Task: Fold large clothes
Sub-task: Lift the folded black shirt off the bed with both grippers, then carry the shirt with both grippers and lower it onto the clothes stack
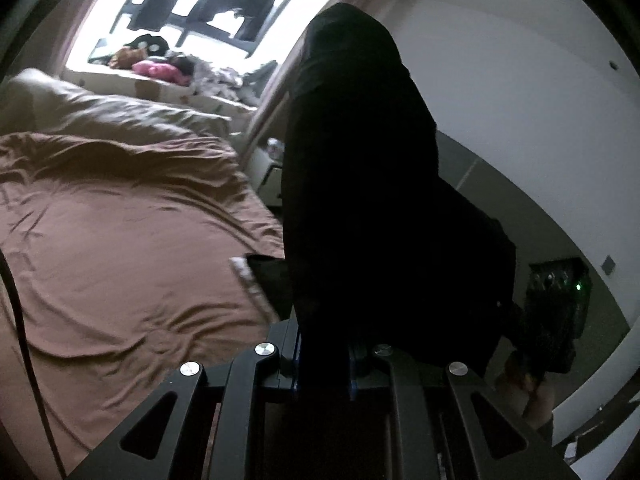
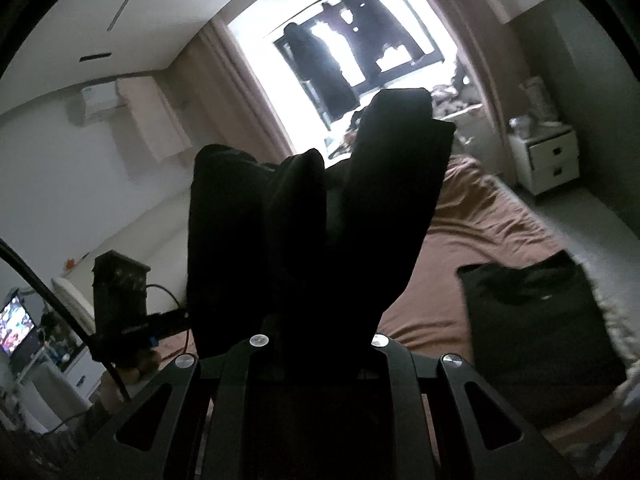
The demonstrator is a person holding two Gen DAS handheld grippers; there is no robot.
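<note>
A large black garment (image 1: 360, 184) hangs in the air above the brown bed (image 1: 120, 240), held by both grippers. My left gripper (image 1: 324, 344) is shut on its edge; the cloth rises in front of the lens. My right gripper (image 2: 316, 340) is shut on another part of the same black garment (image 2: 320, 208), which bunches up and hides the fingertips. The right gripper also shows in the left wrist view (image 1: 552, 320), and the left gripper in the right wrist view (image 2: 128, 320). A folded black garment (image 2: 532, 320) lies on the bed's right edge.
The bed (image 2: 480, 220) has a rumpled brown sheet and a beige pillow (image 1: 100, 108). A white nightstand (image 2: 548, 156) stands by the wall. A window sill holds mixed items (image 1: 160, 68), with dark clothes hanging in the window (image 2: 332, 68). A lit screen (image 2: 16, 324) is at far left.
</note>
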